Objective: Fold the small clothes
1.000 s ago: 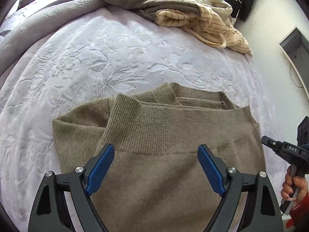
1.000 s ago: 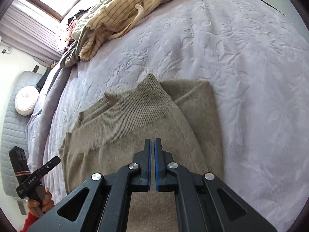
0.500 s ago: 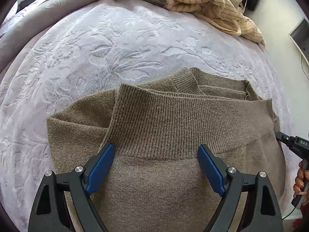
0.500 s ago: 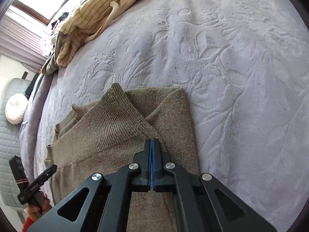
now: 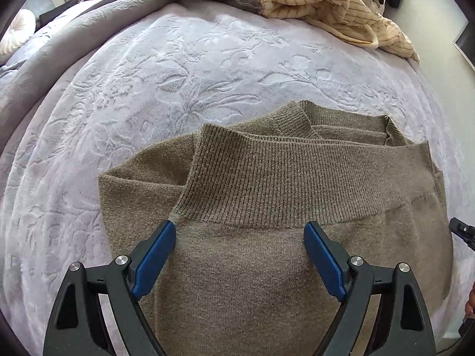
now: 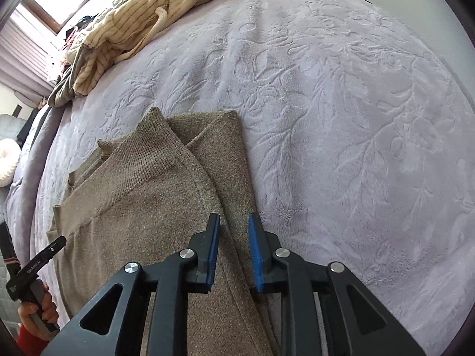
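A brown knit sweater (image 5: 267, 237) lies folded on the bed, its ribbed hem band (image 5: 297, 184) turned over the body and the ribbed collar behind it. My left gripper (image 5: 239, 231) is wide open just above the sweater, below the ribbed band, holding nothing. In the right wrist view the sweater (image 6: 142, 207) lies to the left. My right gripper (image 6: 234, 222) is partly open over the sweater's right folded edge, with a narrow gap between the blue pads and nothing clamped.
The bed carries a pale lilac embossed blanket (image 5: 193, 68), also seen in the right wrist view (image 6: 341, 103). A pile of cream striped and olive clothes (image 5: 326, 3) lies at the far edge. A grey quilt (image 5: 44, 47) bunches at far left.
My right gripper was shut half a second ago and has now opened a little. The left gripper stayed open and moved slightly forward over the sweater.
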Tool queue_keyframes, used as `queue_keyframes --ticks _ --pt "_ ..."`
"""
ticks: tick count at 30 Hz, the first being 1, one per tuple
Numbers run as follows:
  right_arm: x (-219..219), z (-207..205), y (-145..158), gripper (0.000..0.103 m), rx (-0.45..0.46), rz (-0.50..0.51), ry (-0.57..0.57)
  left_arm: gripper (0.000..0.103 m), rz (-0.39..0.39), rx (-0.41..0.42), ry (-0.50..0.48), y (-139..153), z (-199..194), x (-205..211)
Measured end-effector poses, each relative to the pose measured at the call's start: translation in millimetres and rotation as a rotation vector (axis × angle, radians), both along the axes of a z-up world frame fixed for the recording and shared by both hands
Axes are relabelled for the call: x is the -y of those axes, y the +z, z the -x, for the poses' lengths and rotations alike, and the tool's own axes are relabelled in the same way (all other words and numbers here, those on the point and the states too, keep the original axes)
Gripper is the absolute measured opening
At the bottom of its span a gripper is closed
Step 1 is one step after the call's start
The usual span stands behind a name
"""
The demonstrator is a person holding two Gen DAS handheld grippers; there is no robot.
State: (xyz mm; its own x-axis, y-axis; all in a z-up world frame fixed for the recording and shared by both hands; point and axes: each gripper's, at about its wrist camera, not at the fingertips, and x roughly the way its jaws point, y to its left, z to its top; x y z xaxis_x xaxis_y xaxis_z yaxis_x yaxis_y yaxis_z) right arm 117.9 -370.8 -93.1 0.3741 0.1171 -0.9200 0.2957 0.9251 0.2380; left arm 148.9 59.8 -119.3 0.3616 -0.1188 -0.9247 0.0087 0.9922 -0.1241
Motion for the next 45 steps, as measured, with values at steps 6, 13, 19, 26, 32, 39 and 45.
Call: queue_keyframes --ticks 6,13,19,26,32,39,45 --pt "-11 11 16 0.028 0.035 -0.018 0.005 0.089 0.014 -0.007 0.045 7 13 -17" --pt "-60 33 24 0.038 0.039 -0.131 0.16 0.089 0.033 -0.012 0.112 16 50 -52" --pt "-116 62 5 0.042 -0.03 -0.357 0.28 0.089 0.094 -0.063 0.191 11 91 -81" --pt "-178 95 -25 0.042 -0.135 -0.487 0.374 0.089 0.104 -0.135 0.233 -6 120 -94" --pt "-200 100 -37 0.047 -0.175 -0.524 0.358 0.09 0.119 -0.135 0.241 -8 136 -104" --pt "-215 104 -42 0.051 -0.189 -0.536 0.361 0.103 0.135 -0.128 0.252 -7 142 -111" --pt "-229 114 -56 0.051 -0.212 -0.634 0.33 0.103 0.159 -0.147 0.268 -9 147 -128"
